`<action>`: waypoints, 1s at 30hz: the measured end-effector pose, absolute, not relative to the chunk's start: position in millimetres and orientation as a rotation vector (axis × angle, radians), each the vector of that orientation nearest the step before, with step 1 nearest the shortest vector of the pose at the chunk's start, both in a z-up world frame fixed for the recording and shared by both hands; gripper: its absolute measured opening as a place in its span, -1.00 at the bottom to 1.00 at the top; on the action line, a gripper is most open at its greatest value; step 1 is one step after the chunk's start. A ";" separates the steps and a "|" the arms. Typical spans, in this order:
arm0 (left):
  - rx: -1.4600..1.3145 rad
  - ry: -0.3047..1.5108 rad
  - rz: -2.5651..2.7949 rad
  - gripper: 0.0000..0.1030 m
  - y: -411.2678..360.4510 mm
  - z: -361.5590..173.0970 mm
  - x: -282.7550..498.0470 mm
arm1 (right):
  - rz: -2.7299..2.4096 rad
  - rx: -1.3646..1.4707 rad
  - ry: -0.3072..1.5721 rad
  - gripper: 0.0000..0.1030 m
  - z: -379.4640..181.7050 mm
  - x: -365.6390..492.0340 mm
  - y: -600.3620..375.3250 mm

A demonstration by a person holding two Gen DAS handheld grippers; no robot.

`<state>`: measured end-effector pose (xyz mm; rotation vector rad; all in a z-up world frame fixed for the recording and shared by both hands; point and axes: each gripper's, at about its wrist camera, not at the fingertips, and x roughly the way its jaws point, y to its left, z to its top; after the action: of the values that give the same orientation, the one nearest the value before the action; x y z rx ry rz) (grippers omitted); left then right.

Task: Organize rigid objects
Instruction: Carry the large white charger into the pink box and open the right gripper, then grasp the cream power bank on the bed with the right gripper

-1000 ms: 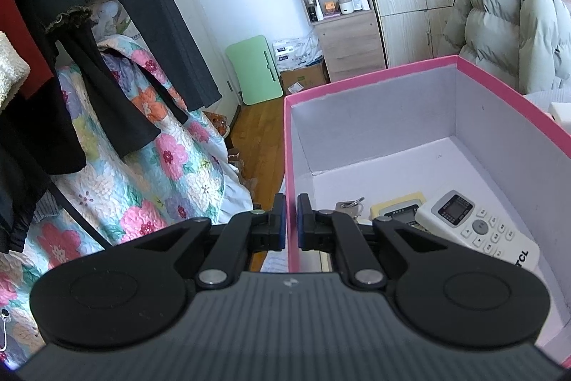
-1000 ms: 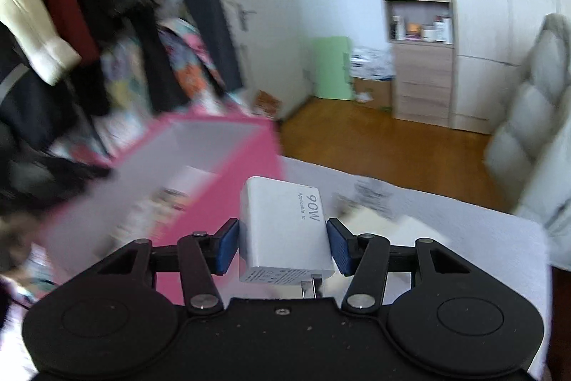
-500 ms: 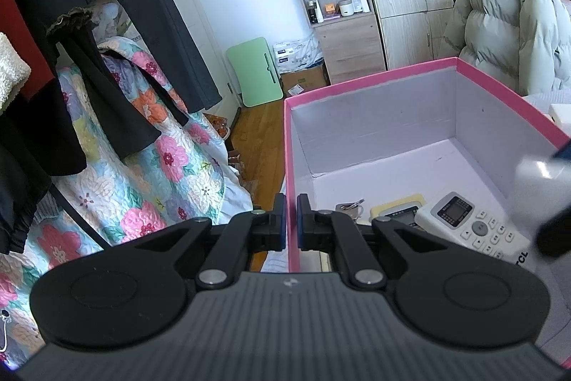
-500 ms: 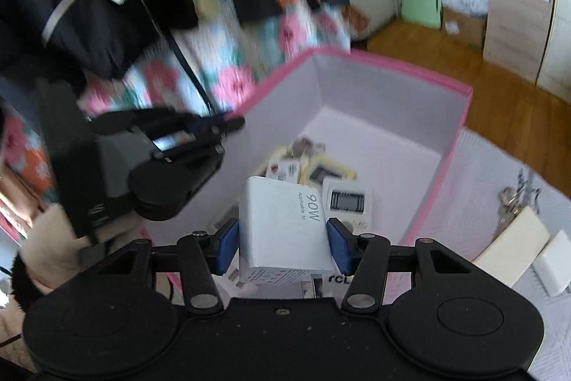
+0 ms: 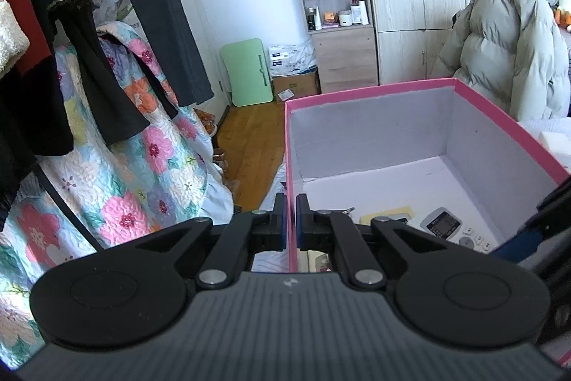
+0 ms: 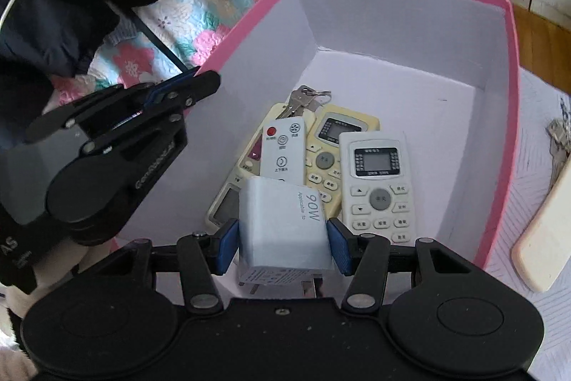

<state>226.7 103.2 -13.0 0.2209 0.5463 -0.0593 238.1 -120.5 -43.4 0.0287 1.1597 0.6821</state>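
Observation:
My right gripper [image 6: 282, 247] is shut on a white 90W charger block [image 6: 282, 225] and holds it above the inside of the pink box [image 6: 512, 66]. Several remote controls [image 6: 380, 183] and a bunch of keys [image 6: 303, 99] lie on the box floor under it. My left gripper [image 5: 291, 220] is shut on the box's near left wall [image 5: 291, 166], one finger on each side of it. The left gripper also shows in the right wrist view [image 6: 178, 88]. A blue pad and black finger of the right gripper [image 5: 524, 238] show at the right edge of the left wrist view.
A cream flat object [image 6: 542, 238] and another bunch of keys [image 6: 558, 138] lie on the white cloth right of the box. Hanging clothes [image 5: 89, 59] and a floral quilt [image 5: 142, 174] are to the left. A puffy coat [image 5: 506, 49] and a shelf cabinet [image 5: 339, 6] stand behind.
My right gripper has carried the charger from beside the box to over its inside and lower toward the remotes. The left gripper has stayed clamped on the box wall.

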 end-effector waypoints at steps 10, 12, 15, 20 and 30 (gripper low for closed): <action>0.200 0.541 -0.071 -0.93 102.9 -13.7 225.1 | 0.605 -0.185 1.141 0.14 -52.0 224.3 -102.1; 0.214 0.542 -0.063 -0.94 102.0 -14.1 225.0 | 0.588 -0.223 1.112 0.12 -48.2 219.6 -101.7; 0.193 0.544 -0.072 -0.93 103.9 -13.6 225.3 | 0.571 -0.225 1.025 0.13 -28.8 212.6 -114.9; 0.212 0.577 -0.053 -0.93 101.8 -12.7 229.7 | 0.536 -0.059 0.834 0.14 27.3 199.2 -167.8; 0.233 0.659 -0.051 -0.93 96.8 -0.9 242.8 | 0.082 0.200 0.880 0.15 -2.1 226.5 -282.8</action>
<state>242.8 96.8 -0.9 0.2325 0.6588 -0.0510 226.5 -282.8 -2.1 0.1996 0.8797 0.0824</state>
